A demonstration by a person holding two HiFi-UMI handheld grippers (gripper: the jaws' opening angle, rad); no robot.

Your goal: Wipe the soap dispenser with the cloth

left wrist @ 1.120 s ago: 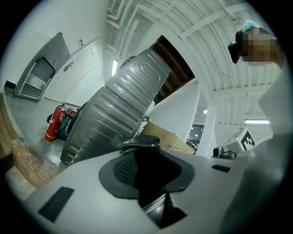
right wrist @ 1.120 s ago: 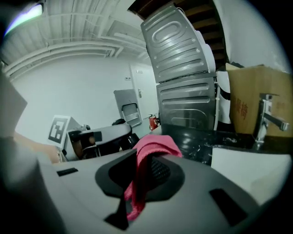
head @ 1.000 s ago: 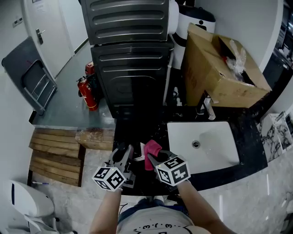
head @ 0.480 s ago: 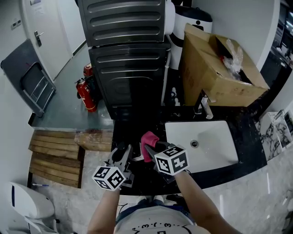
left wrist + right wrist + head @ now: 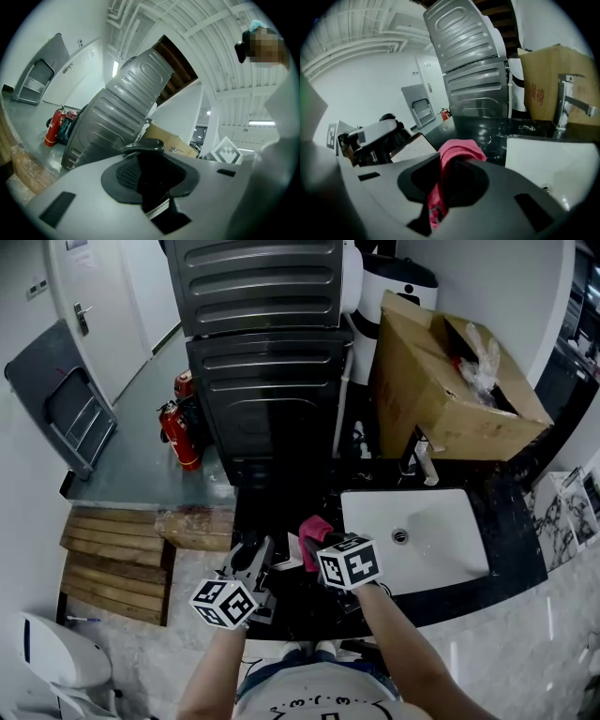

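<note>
In the left gripper view a dark soap dispenser [image 5: 143, 161] with a black pump top stands between the jaws, and my left gripper [image 5: 150, 176] is shut on it. From the head view that left gripper [image 5: 262, 564] sits over the black counter's near edge, and the dispenser [image 5: 284, 564] shows just right of its jaws. My right gripper [image 5: 315, 546] is shut on a pink cloth [image 5: 314, 528], which bunches up out of the jaws [image 5: 457, 152]. The cloth hangs close beside the dispenser; whether they touch is unclear. The left gripper [image 5: 370, 133] shows at the left of the right gripper view.
A white sink [image 5: 459, 549] with a chrome faucet [image 5: 419, 458] lies to the right in the black counter [image 5: 277, 502]. Behind it stands an open cardboard box [image 5: 441, 381]. Stacked grey machines [image 5: 267, 352] rise at the back. A red fire extinguisher [image 5: 178, 432] and wooden pallet [image 5: 112, 559] are on the floor at left.
My right gripper has moved a little up the picture with the pink cloth, closer to the dispenser. The left gripper has stayed where it was.
</note>
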